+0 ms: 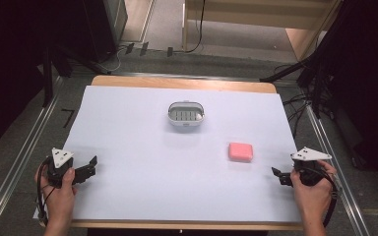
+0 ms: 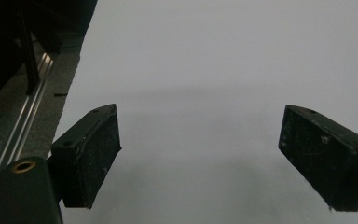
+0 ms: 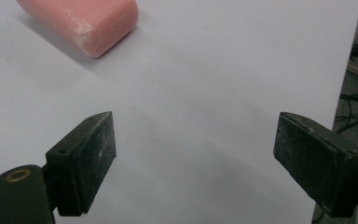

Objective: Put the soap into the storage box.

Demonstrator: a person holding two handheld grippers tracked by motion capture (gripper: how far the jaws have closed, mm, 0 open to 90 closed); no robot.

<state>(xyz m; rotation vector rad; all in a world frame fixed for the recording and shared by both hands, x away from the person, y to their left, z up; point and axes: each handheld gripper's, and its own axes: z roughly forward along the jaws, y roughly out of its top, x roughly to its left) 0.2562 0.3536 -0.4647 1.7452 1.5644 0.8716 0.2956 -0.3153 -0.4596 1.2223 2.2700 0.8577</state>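
pink soap [image 1: 240, 151] lies on the surface just up-left of right gripper [image 1: 278, 175], jaws spread, empty (left gripper [image 1: 91, 166] also spread, well apart); long axis runs across

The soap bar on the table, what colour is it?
Pink; the soap bar shows best in the right gripper view.

My left gripper [image 1: 81, 169], right gripper [image 1: 281, 175]: black bodies, grey three-cornered top plates, black trailing cables, scuffed pads [image 3: 100, 154], brass-ringed screw hole lower left.
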